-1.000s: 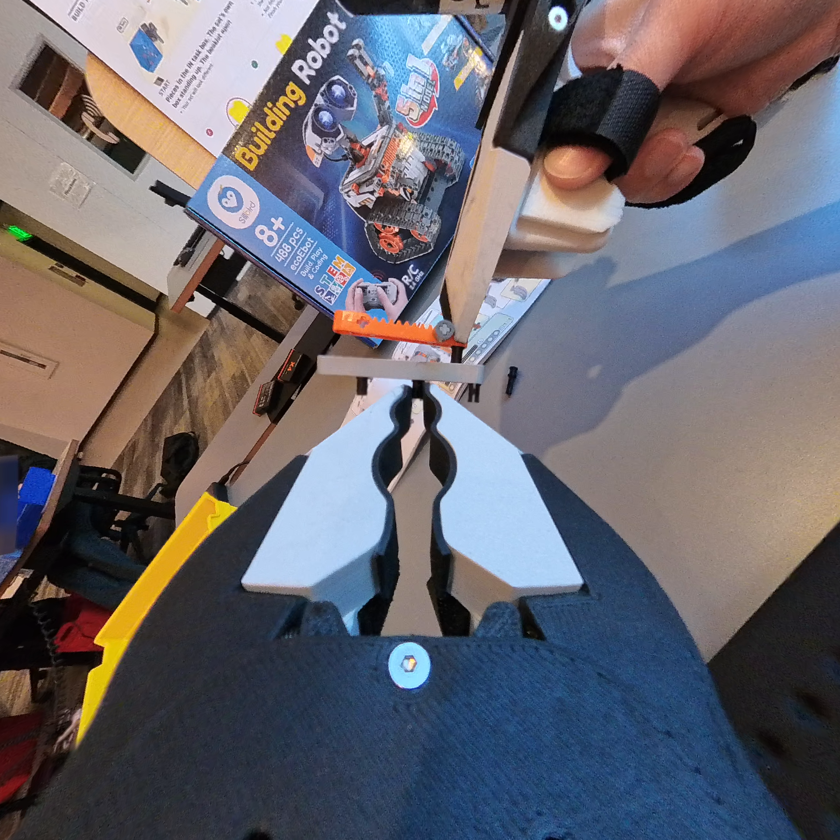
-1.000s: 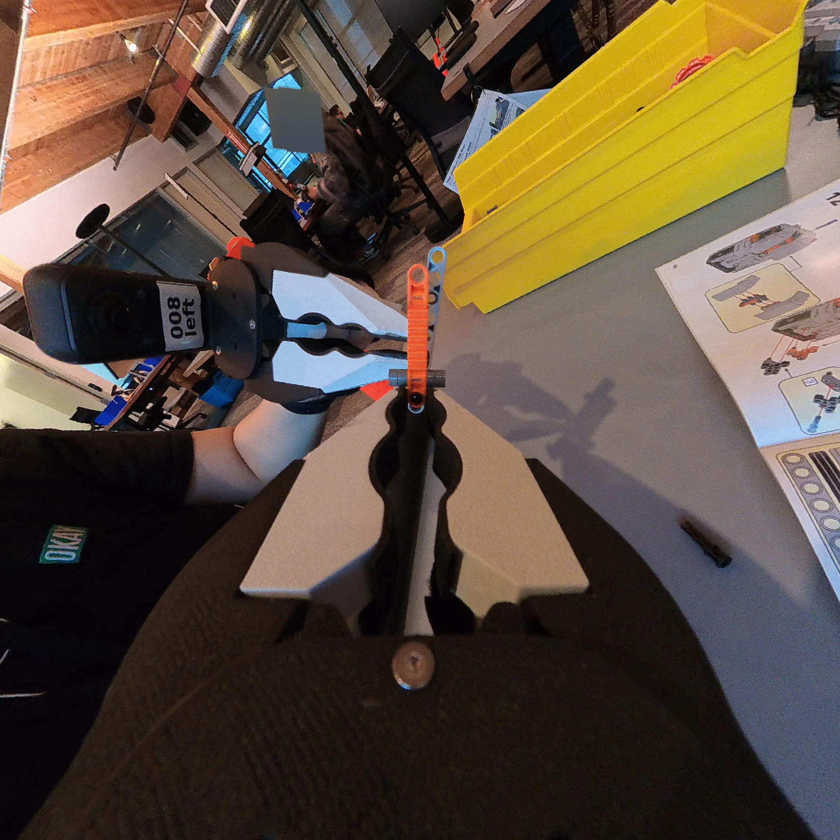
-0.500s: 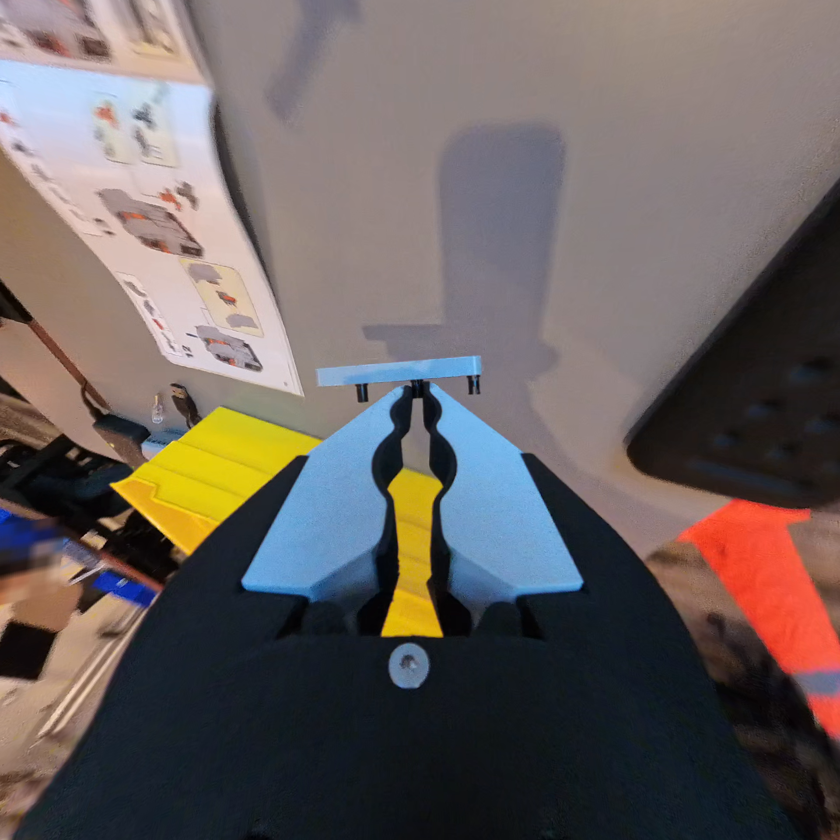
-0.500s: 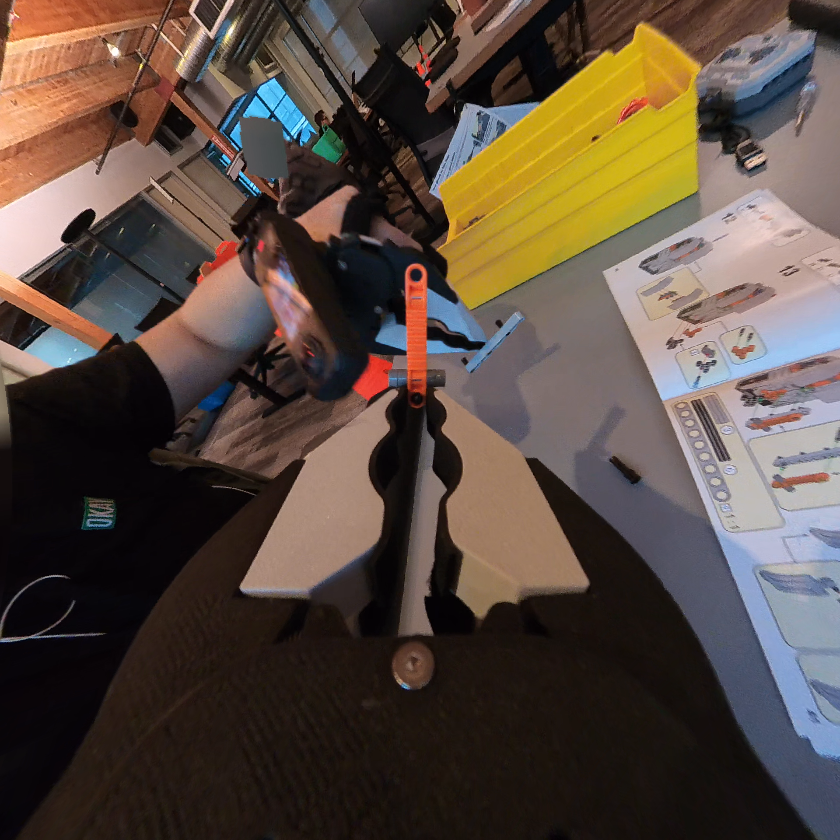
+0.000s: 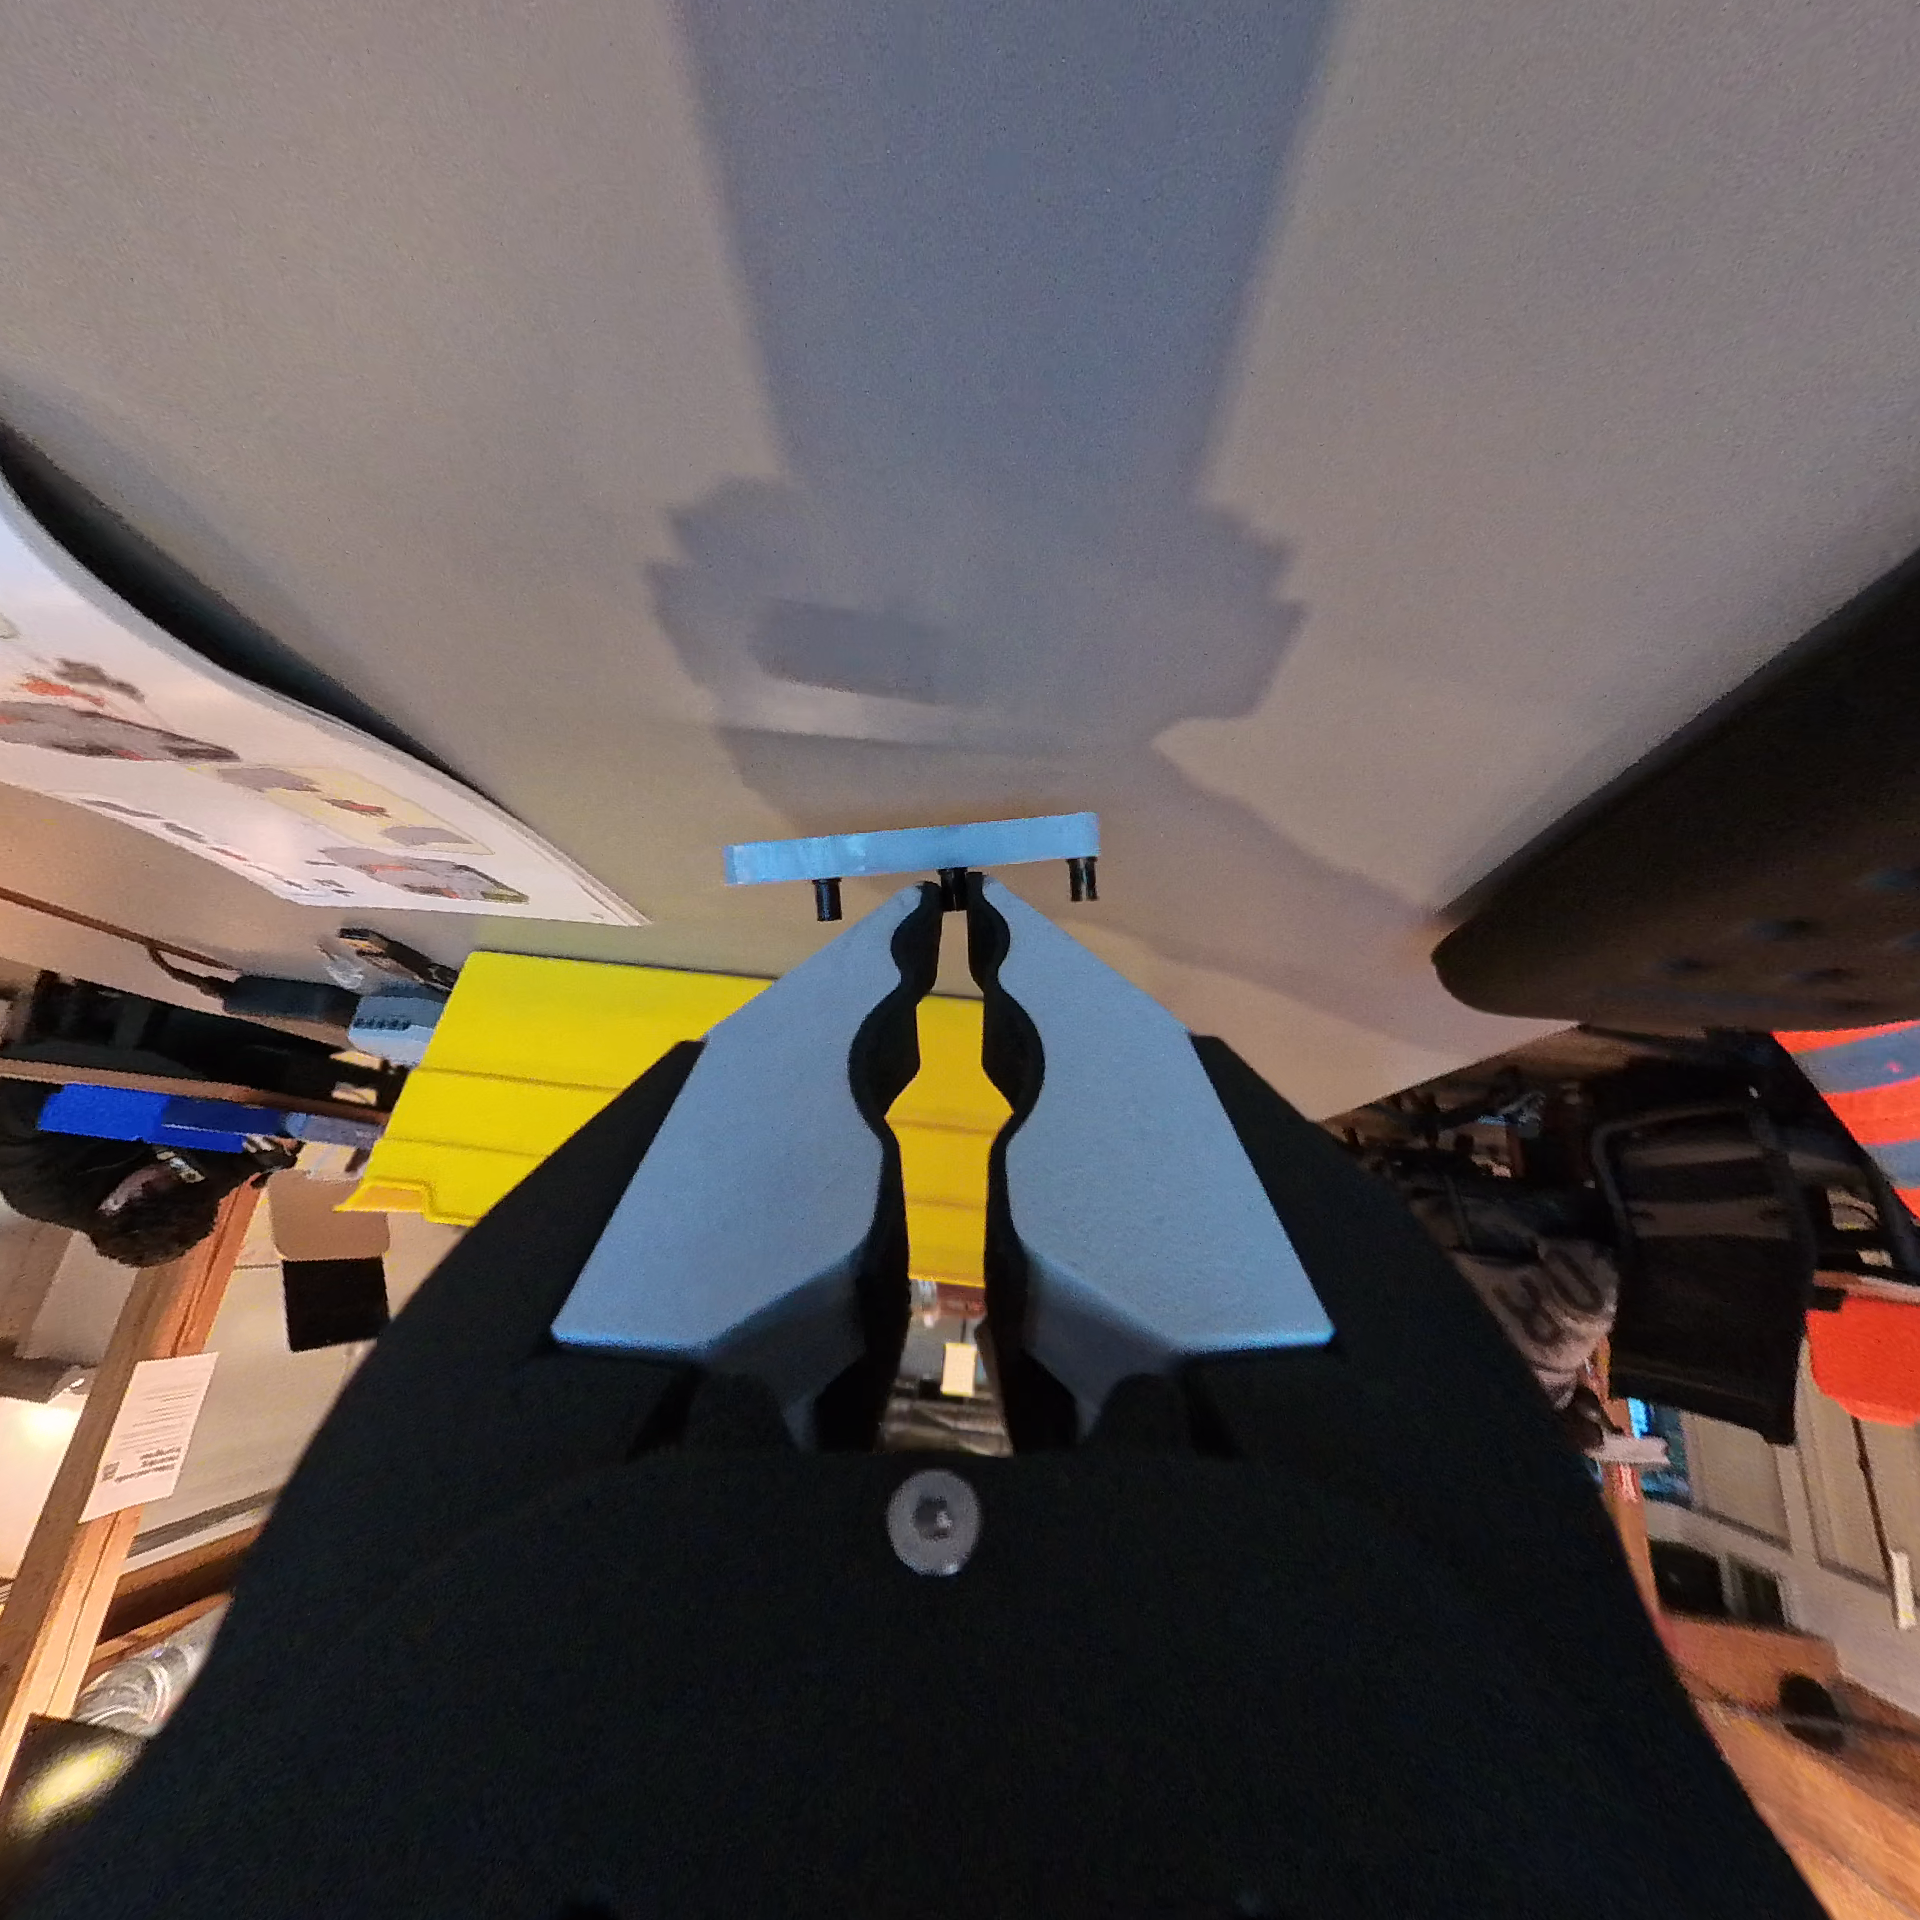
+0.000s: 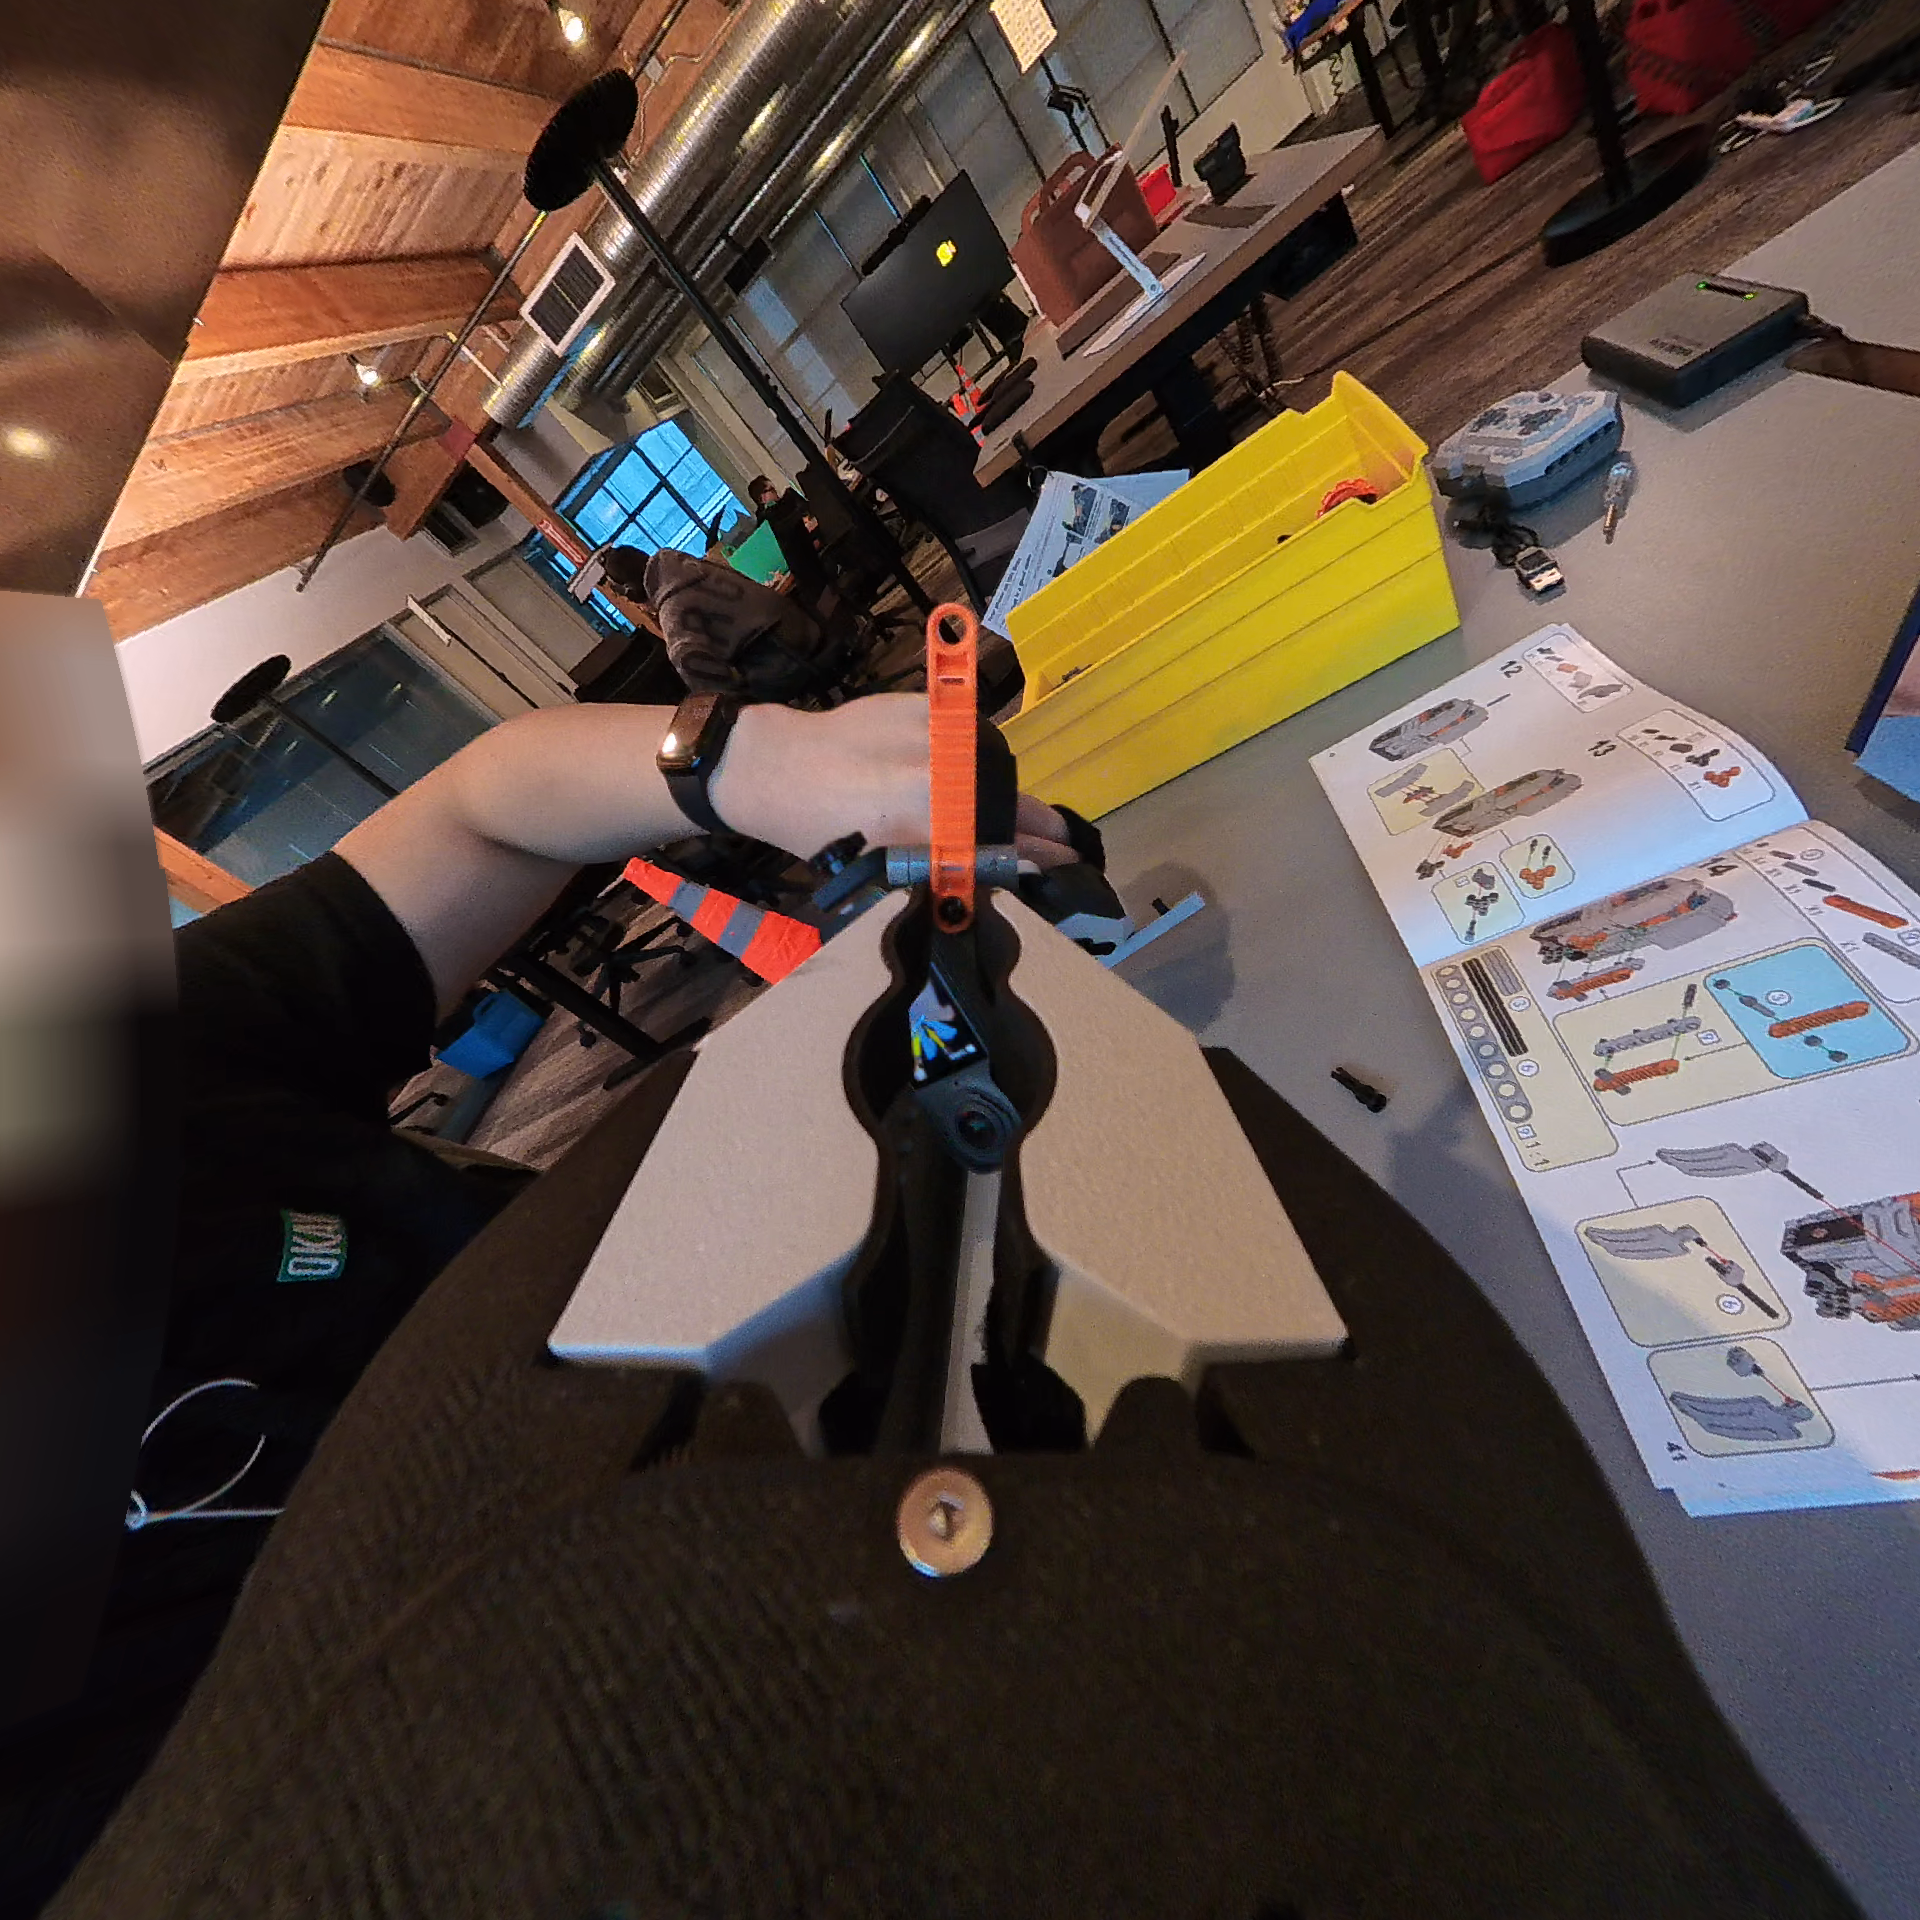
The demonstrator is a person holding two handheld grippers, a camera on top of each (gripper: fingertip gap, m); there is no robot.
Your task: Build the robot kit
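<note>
We see the left gripper clamped by its tips on the middle black pin of a light grey beam, which lies crosswise just past the fingertips w/ two more black pins poking toward us. The left wrist view is upside down: the grey table fills the top, the beam close over it; contact we can't tell. A yellow bin shows behind the fingers, an instruction booklet at left.

The right gripper is pinched on the lower end of an orange toothed rack, which stands upright w/ a short grey axle crossing it just above the fingertips. Beyond it the person's left hand, w/ a dark wristwatch, holds the other gripper low near the table. On the table to the right: a loose black pin, the open booklet, the yellow bin, and a grey controller farther back.
</note>
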